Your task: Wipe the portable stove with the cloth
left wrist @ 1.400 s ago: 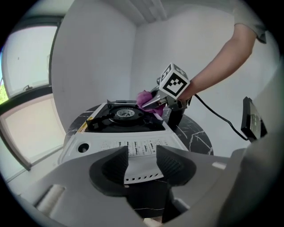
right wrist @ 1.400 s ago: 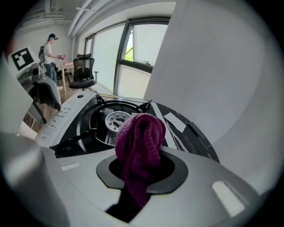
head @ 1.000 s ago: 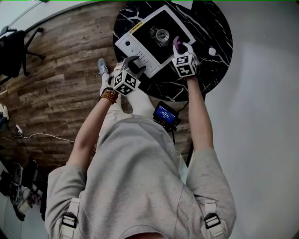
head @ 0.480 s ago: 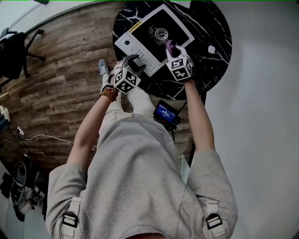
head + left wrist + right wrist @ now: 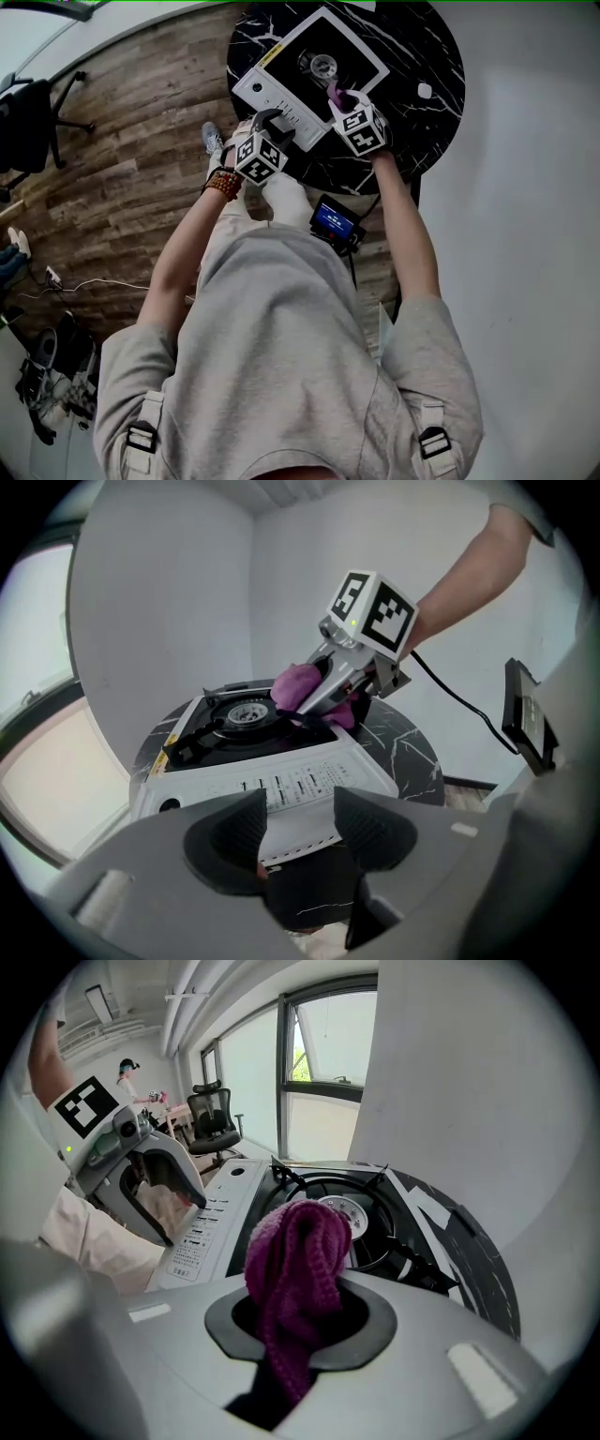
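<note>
The portable stove [image 5: 281, 89], white with a black top and a round burner [image 5: 322, 66], sits on a round black marble table [image 5: 422, 47]. My right gripper [image 5: 339, 94] is shut on a purple knitted cloth [image 5: 335, 91] and holds it on the stove's black top just beside the burner. In the right gripper view the cloth [image 5: 298, 1260] bulges up from between the jaws of that gripper [image 5: 300, 1321], with the burner [image 5: 342, 1213] right behind it. My left gripper [image 5: 275, 122] stands open at the stove's front panel [image 5: 281, 785]. Its pads [image 5: 375, 832] are apart, with nothing gripped.
A small white object [image 5: 425, 91] lies on the table's right part. A black device with a lit blue screen [image 5: 333, 223] hangs below the table's near edge, with a cable [image 5: 459, 696] running to it. An office chair [image 5: 28, 103] stands on the wooden floor at far left.
My right gripper has slid the purple cloth leftward across the stove's top, closer to the burner. The left gripper has stayed at the front panel.
</note>
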### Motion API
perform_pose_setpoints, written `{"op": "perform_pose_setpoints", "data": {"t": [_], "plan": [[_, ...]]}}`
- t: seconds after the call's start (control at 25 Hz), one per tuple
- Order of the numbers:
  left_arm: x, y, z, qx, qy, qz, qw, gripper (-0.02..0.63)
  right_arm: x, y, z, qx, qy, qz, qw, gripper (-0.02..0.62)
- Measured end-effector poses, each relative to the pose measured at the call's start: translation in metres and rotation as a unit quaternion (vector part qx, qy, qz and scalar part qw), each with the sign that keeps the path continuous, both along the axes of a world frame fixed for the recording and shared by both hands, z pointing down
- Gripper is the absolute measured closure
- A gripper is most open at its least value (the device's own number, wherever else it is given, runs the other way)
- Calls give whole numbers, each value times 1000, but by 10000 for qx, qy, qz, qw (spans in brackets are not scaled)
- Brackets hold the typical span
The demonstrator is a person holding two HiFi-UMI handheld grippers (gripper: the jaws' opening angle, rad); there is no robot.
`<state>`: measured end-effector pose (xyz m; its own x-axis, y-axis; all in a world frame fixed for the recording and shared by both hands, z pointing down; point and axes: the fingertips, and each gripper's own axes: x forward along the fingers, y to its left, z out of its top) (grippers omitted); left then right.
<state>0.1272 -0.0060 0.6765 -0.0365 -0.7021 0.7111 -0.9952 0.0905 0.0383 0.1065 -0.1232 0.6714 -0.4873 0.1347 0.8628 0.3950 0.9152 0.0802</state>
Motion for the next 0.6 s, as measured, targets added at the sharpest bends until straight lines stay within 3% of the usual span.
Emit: {"op": "perform_pose_setpoints", "data": {"t": [0.16, 0.28, 0.4, 0.52, 0.6], "plan": [[3, 1, 1, -106, -3, 319, 9994, 383, 0, -2, 4, -175, 294, 151, 9993, 515], [5, 4, 1, -119, -77, 804, 9967, 389, 2, -5, 7, -410, 605, 450, 9963, 514], [3, 6, -1, -128, 75, 1106, 9938, 429, 3, -6, 9, -633, 987, 727, 9904, 512], [3, 9, -2, -185, 372, 1483, 9881, 426, 3, -7, 11, -846, 1282, 1329, 9792, 515], [4, 12, -3, -271, 458, 1852, 9813, 430, 3, -8, 12, -1100, 1213, 1908, 9679, 511]]}}
